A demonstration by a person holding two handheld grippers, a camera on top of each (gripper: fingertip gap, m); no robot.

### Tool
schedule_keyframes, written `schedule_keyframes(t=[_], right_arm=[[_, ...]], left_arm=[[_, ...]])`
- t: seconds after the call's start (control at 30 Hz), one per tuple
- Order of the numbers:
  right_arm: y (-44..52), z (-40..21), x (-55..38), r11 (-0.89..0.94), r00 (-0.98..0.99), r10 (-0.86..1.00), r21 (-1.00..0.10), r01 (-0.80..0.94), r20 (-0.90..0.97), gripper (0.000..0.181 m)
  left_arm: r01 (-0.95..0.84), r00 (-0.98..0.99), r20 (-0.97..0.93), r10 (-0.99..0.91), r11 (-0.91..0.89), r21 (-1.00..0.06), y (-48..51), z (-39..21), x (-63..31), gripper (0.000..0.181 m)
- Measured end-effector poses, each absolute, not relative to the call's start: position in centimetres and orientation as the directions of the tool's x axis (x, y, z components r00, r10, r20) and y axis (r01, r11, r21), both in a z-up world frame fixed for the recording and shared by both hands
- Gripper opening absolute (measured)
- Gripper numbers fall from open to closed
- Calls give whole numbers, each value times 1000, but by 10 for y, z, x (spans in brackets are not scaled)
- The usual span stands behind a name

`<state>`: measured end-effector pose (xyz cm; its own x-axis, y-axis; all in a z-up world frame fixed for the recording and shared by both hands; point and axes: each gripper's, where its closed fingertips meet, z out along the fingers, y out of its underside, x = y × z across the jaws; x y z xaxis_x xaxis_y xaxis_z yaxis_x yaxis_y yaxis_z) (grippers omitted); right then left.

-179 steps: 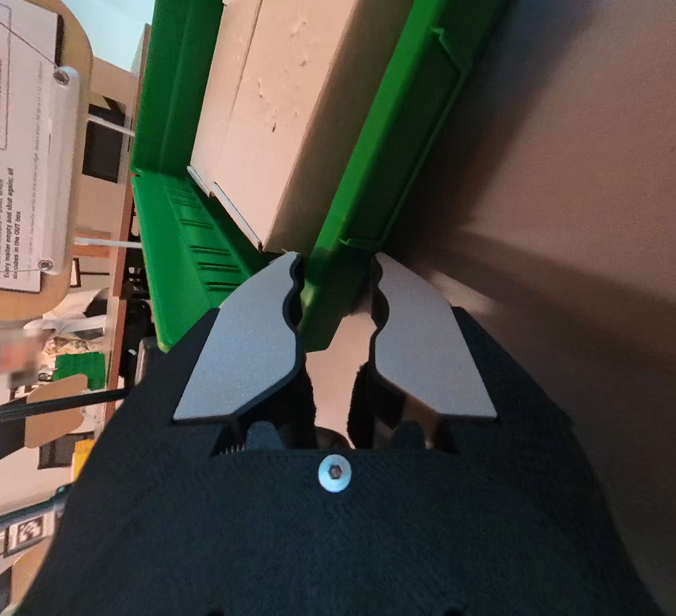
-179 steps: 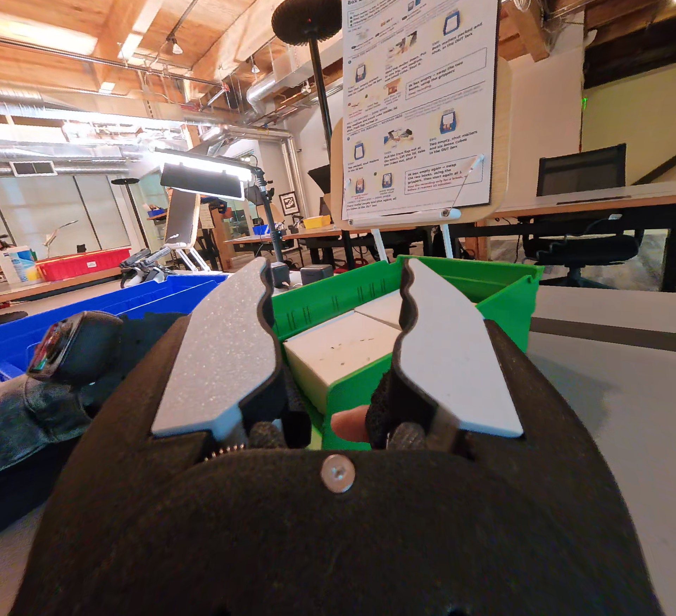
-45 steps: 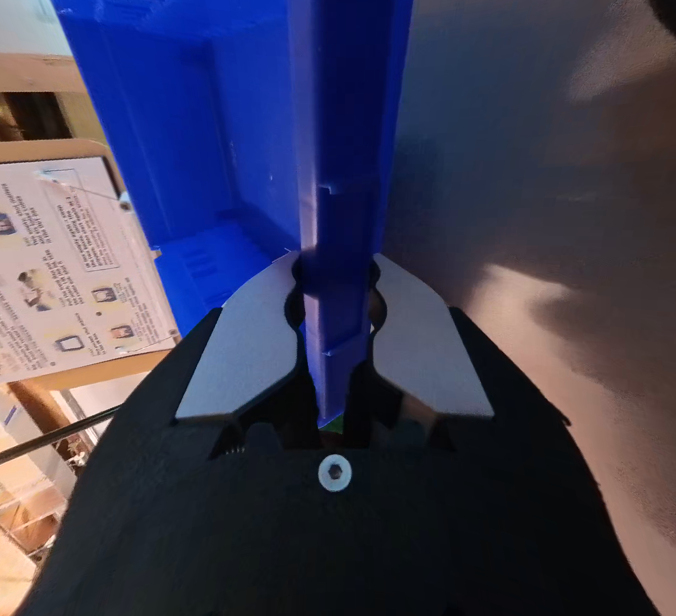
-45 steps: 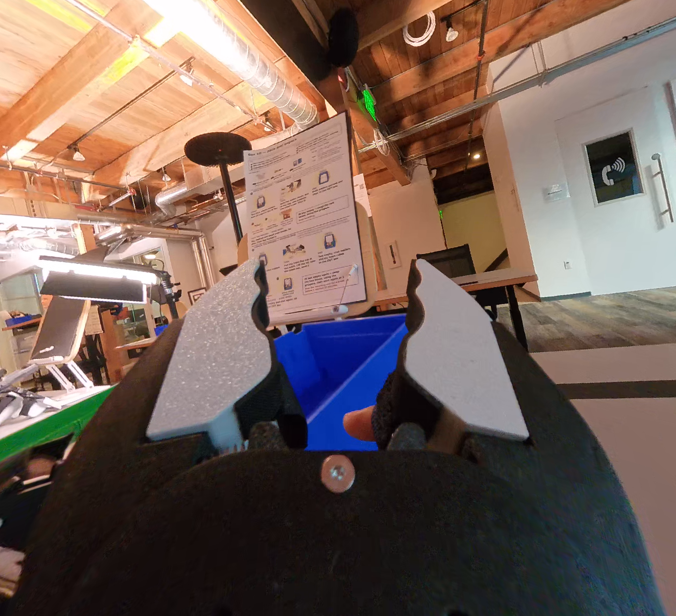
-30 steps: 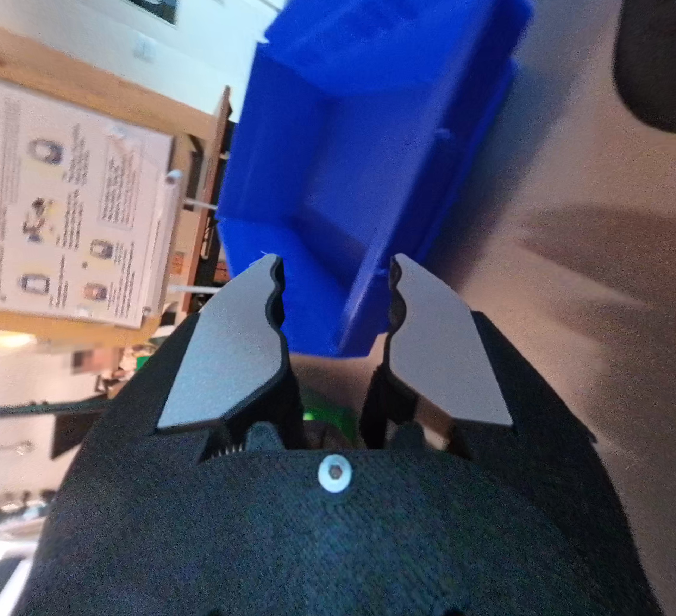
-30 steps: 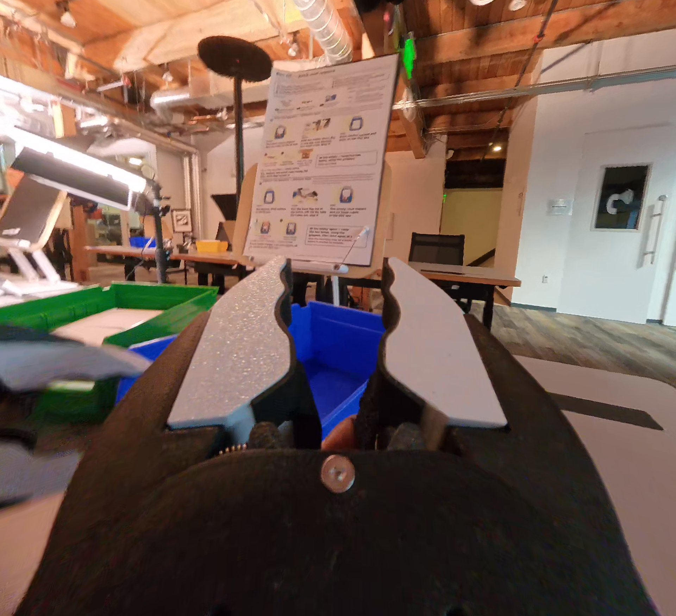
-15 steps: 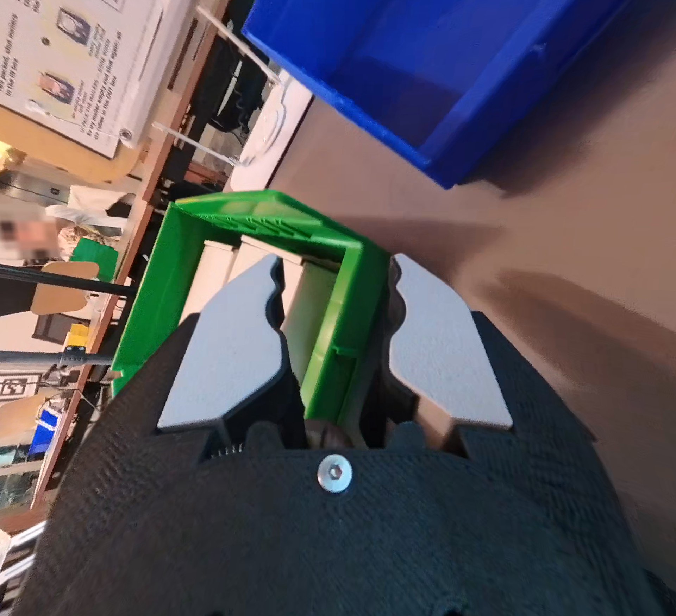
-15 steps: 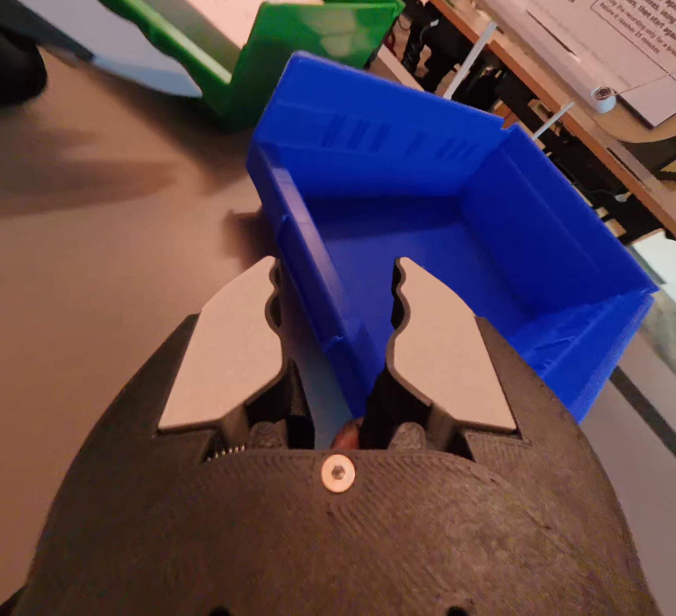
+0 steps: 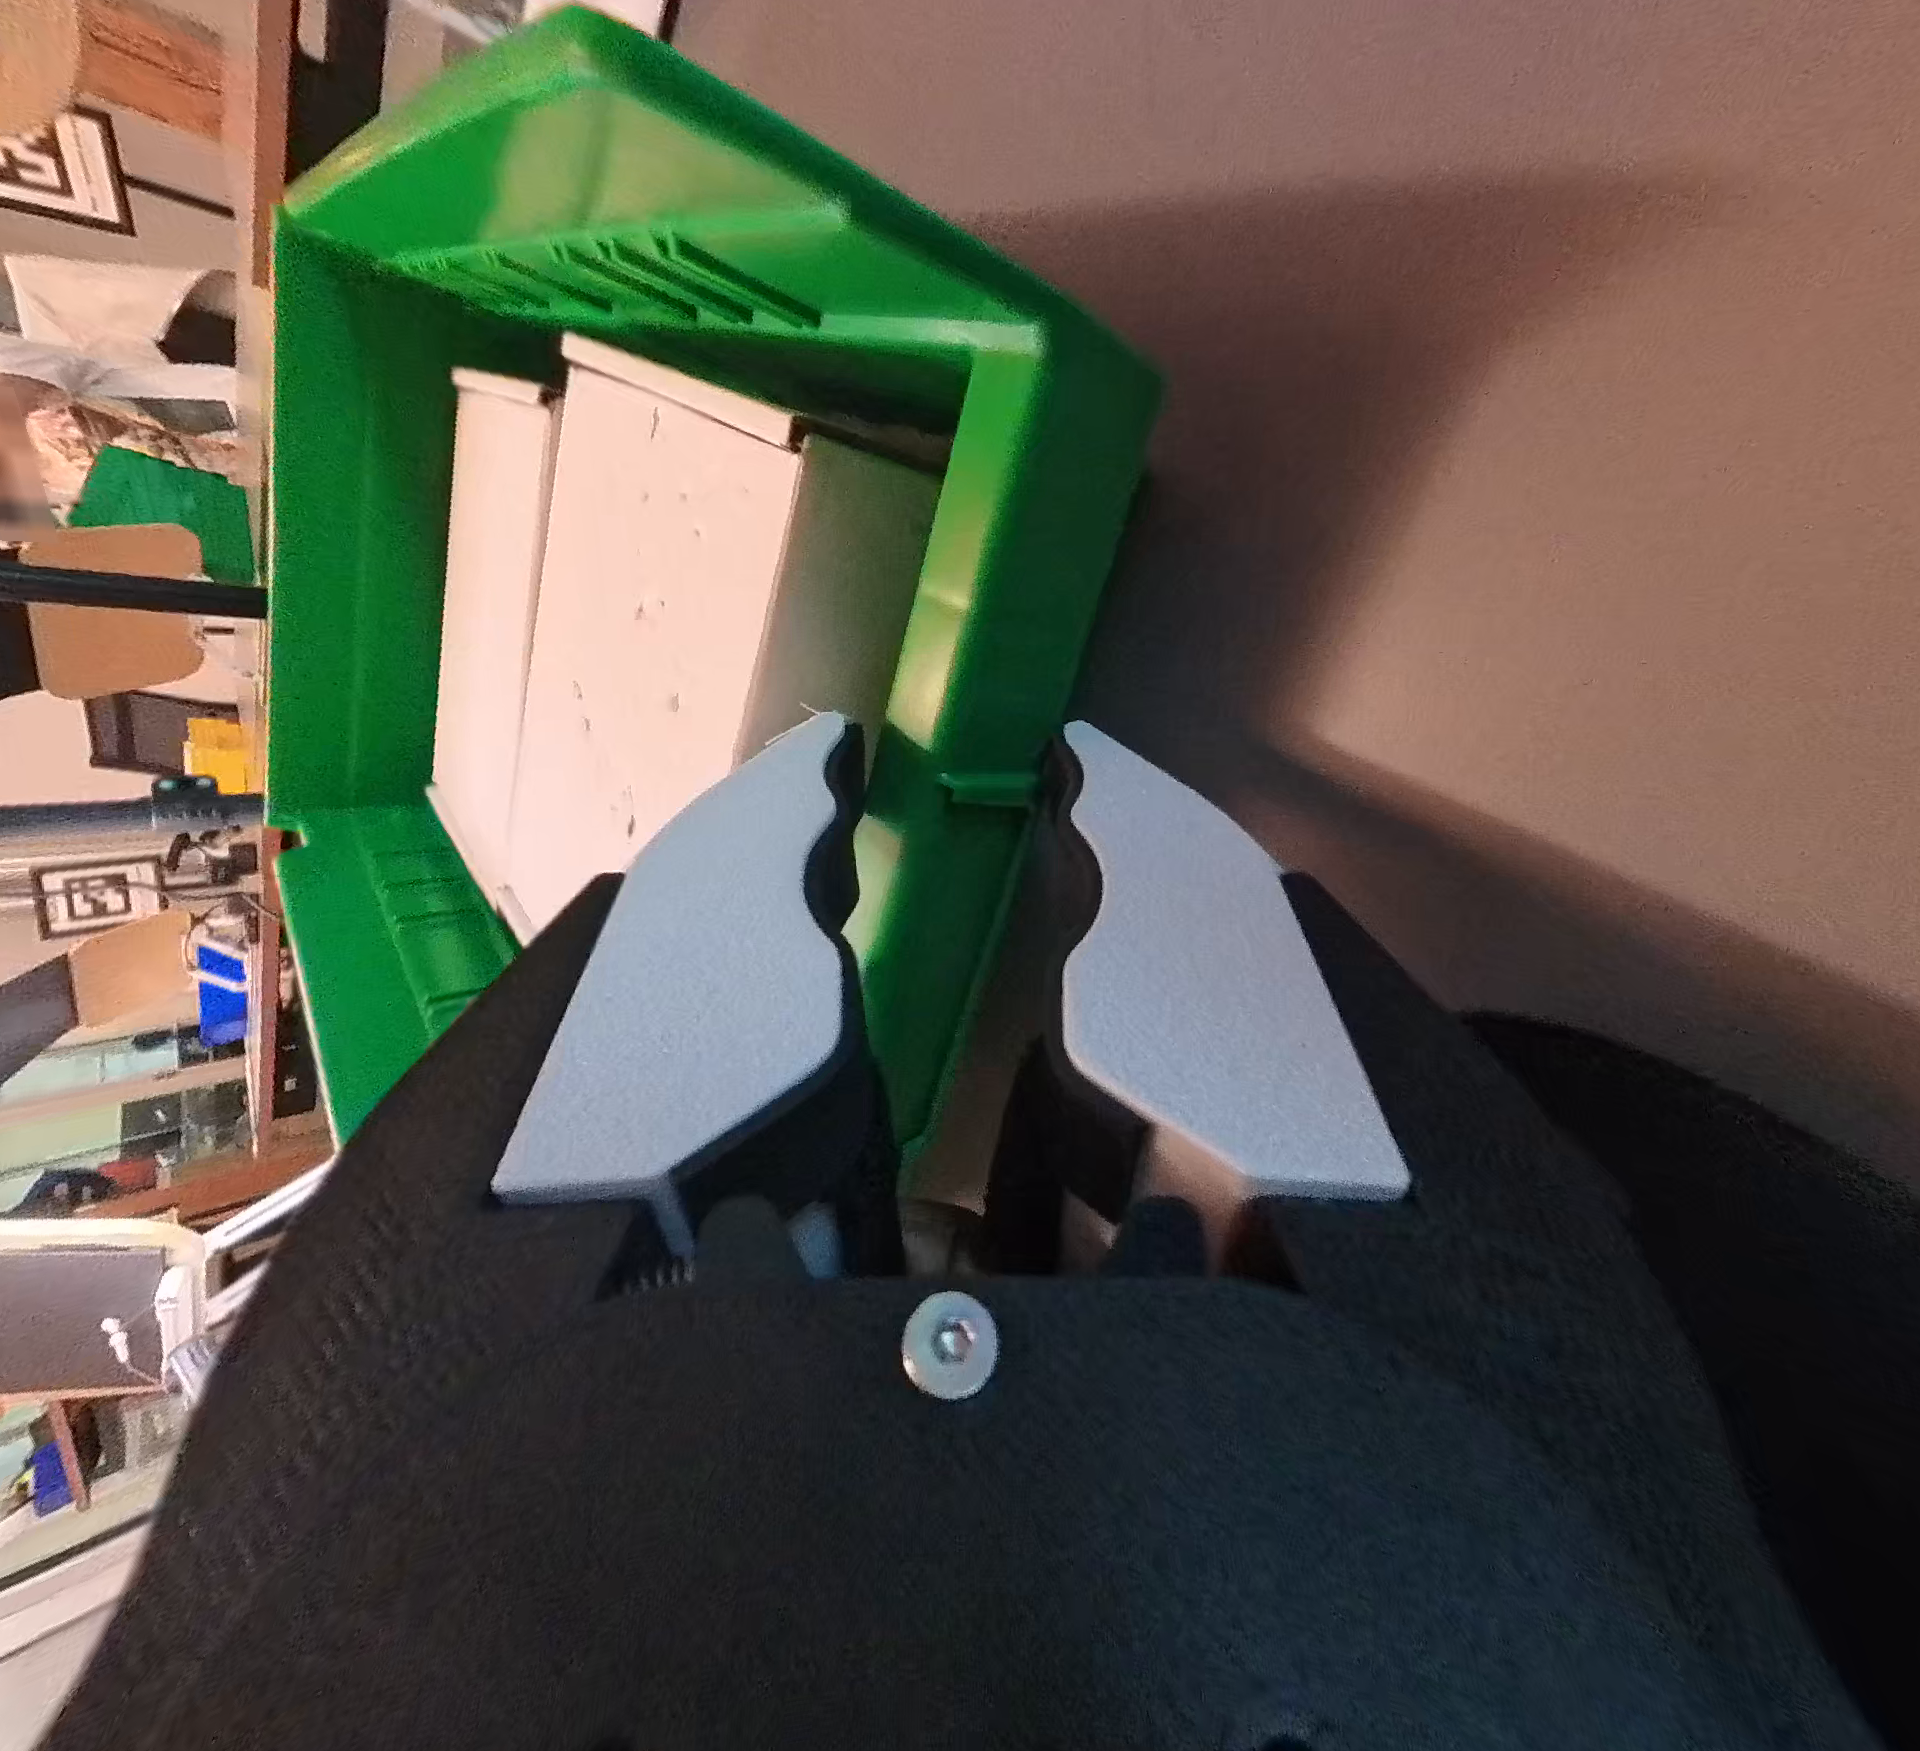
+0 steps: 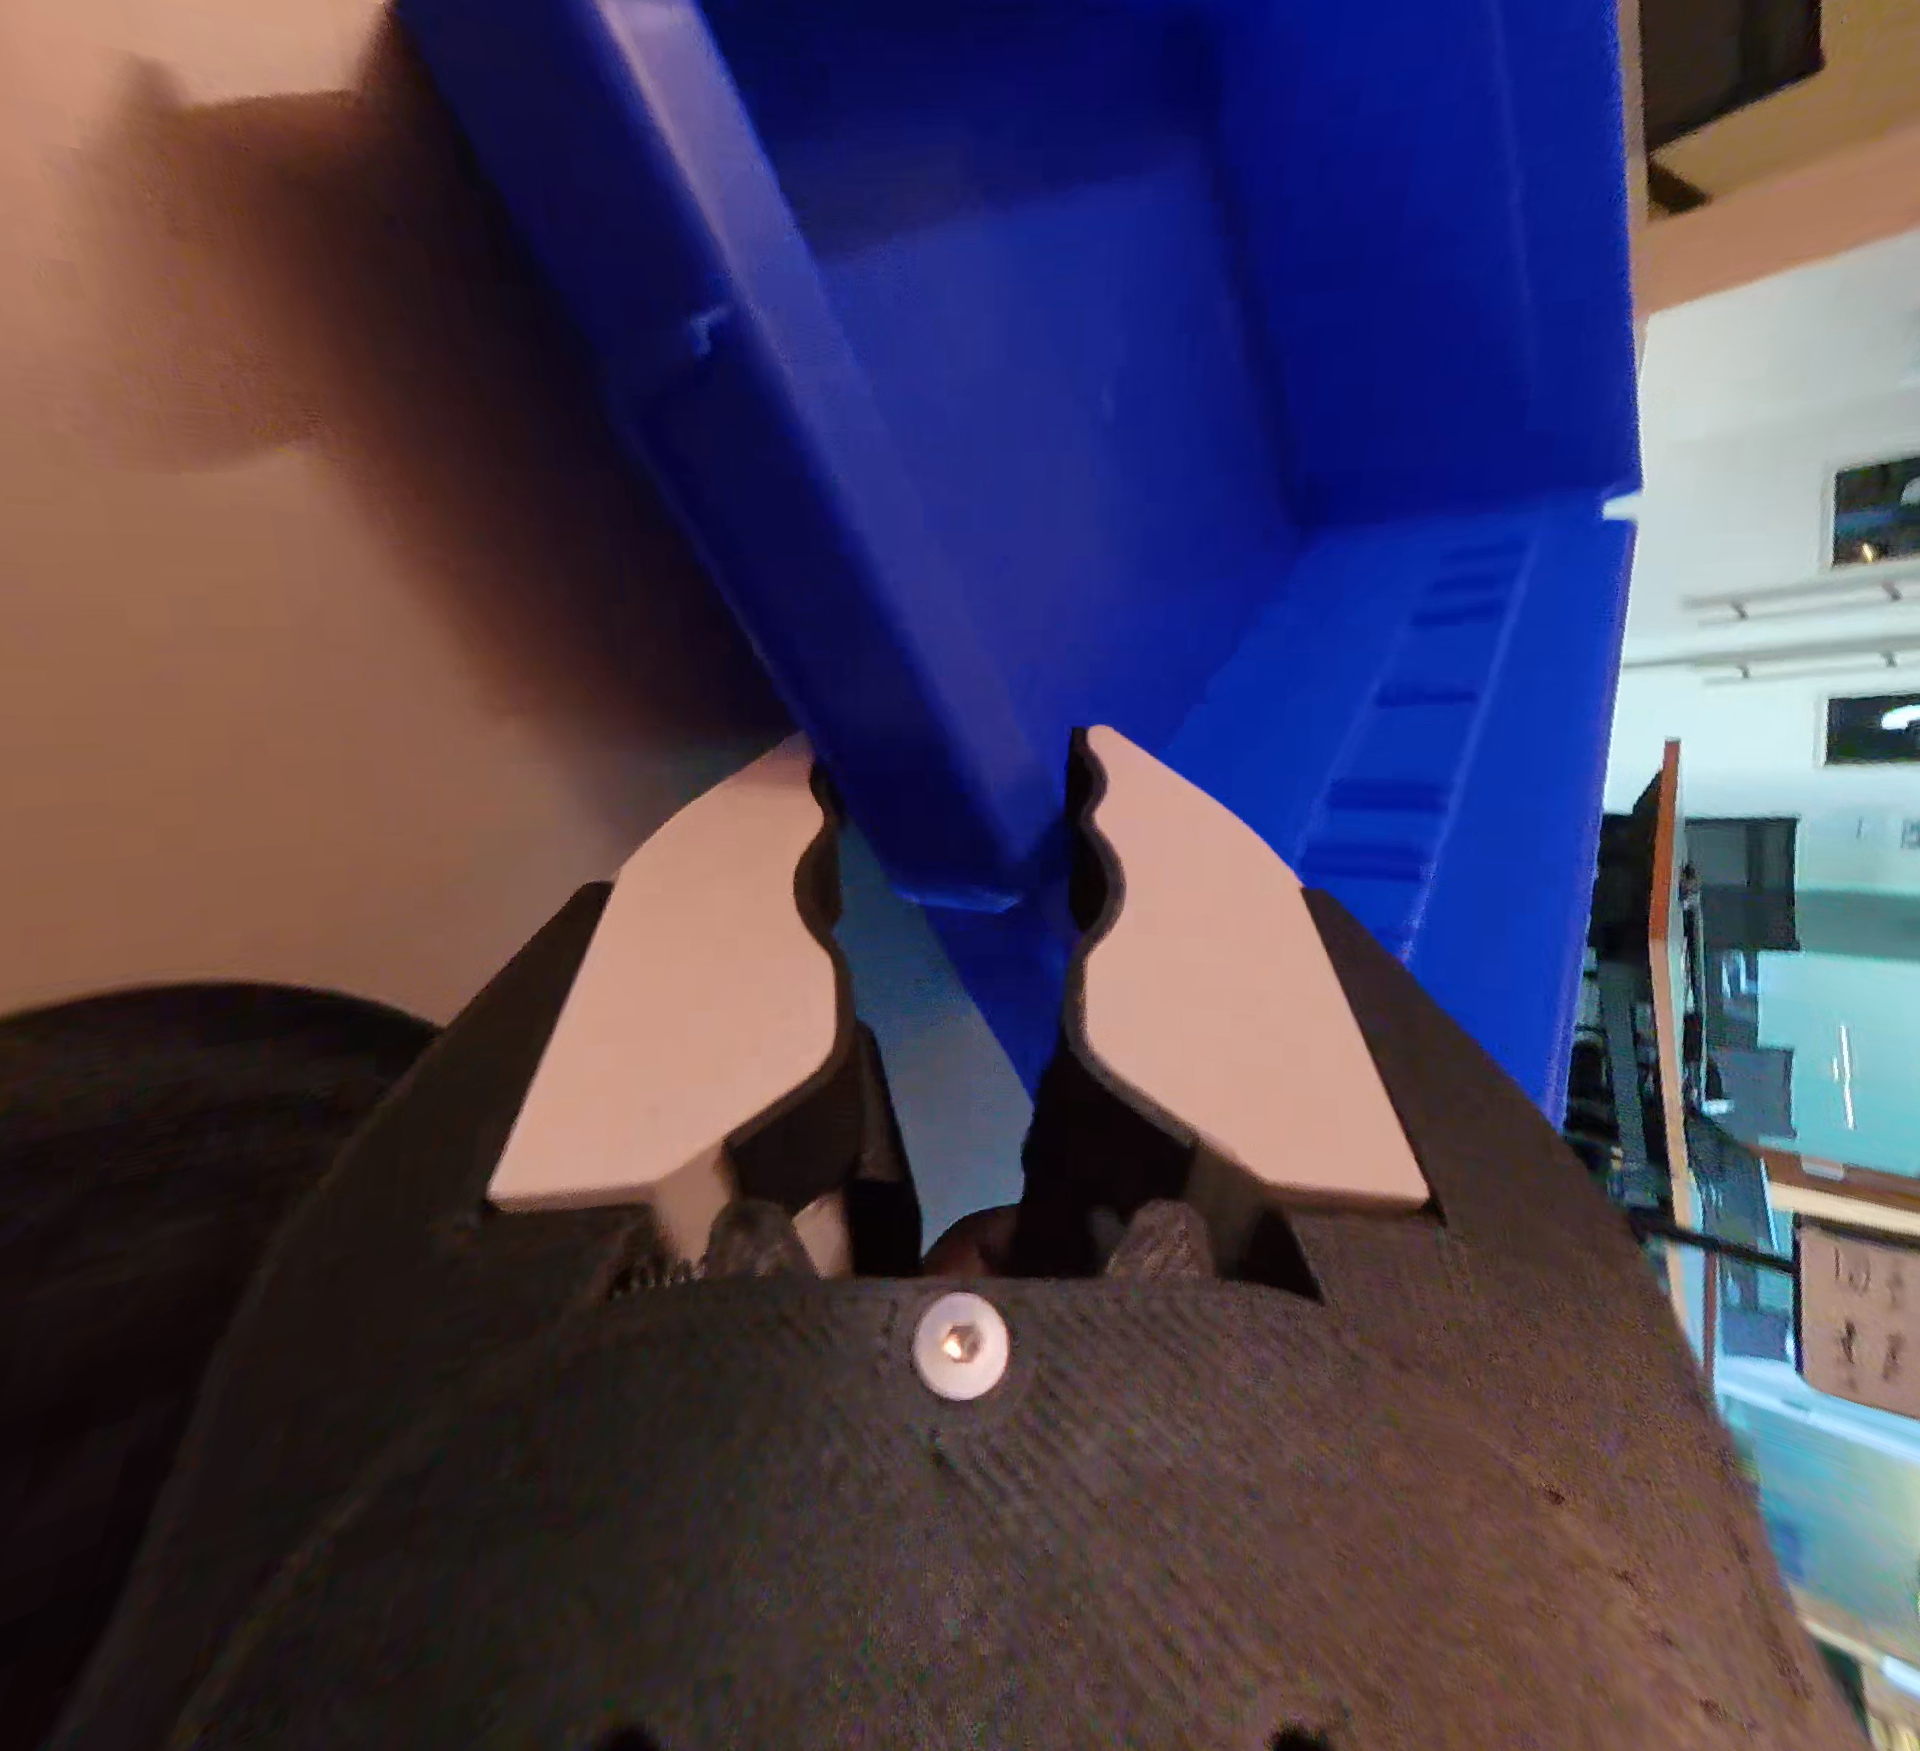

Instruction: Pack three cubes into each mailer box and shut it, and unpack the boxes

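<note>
My left gripper (image 9: 951,735) is shut on the near side wall of the green bin (image 9: 343,506), close to its corner. Two white mailer boxes (image 9: 644,579) lie shut side by side inside that bin. My right gripper (image 10: 943,740) is shut on the rim of the side wall of the blue bin (image 10: 1455,662), which holds nothing that I can see. No cubes show in either view.
Both bins rest on a brown table (image 9: 1455,247), also seen in the right wrist view (image 10: 260,662). A black rounded shape (image 9: 1714,1130) sits close at my left gripper's right. Desks and a stand lie beyond the table's far edge. Some 30 cm of space lies between my two pairs of fingers.
The left gripper let go of the blue bin, swung to the green bin and closed on its wall. The right gripper dropped to the blue bin and closed on its rim.
</note>
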<state>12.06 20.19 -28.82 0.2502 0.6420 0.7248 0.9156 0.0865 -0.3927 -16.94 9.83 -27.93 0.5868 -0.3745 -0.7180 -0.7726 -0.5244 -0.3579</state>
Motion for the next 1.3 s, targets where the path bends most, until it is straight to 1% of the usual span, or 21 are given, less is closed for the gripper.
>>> schedule_keyframes(t=[0.03, 0.17, 0.27, 0.33, 0.4, 0.5, 0.6, 0.7, 0.8, 0.97, 1.07, 1.17, 1.3], right_arm=[[205, -288, 128, 77, 251, 637, -385, 920, 728, 42], [209, -289, 157, 27, 244, 643, -340, 940, 726, 42], [211, -290, 176, -2, 253, 649, -331, 944, 717, 42], [212, -290, 188, -7, 252, 649, -326, 946, 718, 42], [211, -290, 199, -24, 265, 649, -329, 944, 713, 42], [210, -290, 212, -32, 270, 645, -328, 944, 715, 42], [206, -290, 226, -34, 266, 641, -320, 947, 720, 42], [201, -290, 243, -31, 287, 626, -344, 938, 725, 42], [197, -290, 263, -58, 325, 605, -367, 928, 727, 44], [185, -289, 287, -74, 352, 572, -380, 922, 741, 44], [176, -288, 300, -38, 328, 559, -371, 928, 762, 44], [172, -288, 316, -70, 341, 563, -368, 927, 753, 44], [167, -288, 324, -54, 339, 567, -376, 925, 751, 43]], left_arm=[[-770, 588, -716, -375, -531, -354, 95, -279, -173, 34], [-754, 612, -700, -368, -539, -376, 81, -279, -188, 35], [-766, 612, -704, -360, -490, -416, 73, -279, -199, 36], [-782, 601, -707, -373, -458, -423, 68, -279, -208, 36], [-772, 619, -692, -371, -451, -448, 62, -279, -217, 37], [-777, 614, -692, -378, -442, -448, 56, -278, -224, 37], [-774, 613, -687, -390, -469, -426, 51, -279, -228, 37], [-768, 620, -672, -405, -490, -414, 44, -279, -234, 37], [-759, 634, -659, -405, -489, -430, 37, -279, -241, 37], [-765, 625, -673, -395, -481, -428, 23, -279, -249, 38], [-770, 620, -683, -387, -466, -435, 11, -278, -251, 38], [-797, 584, -706, -399, -447, -407, 2, -278, -253, 38], [-822, 545, -713, -441, -449, -350, -12, -278, -259, 37]])
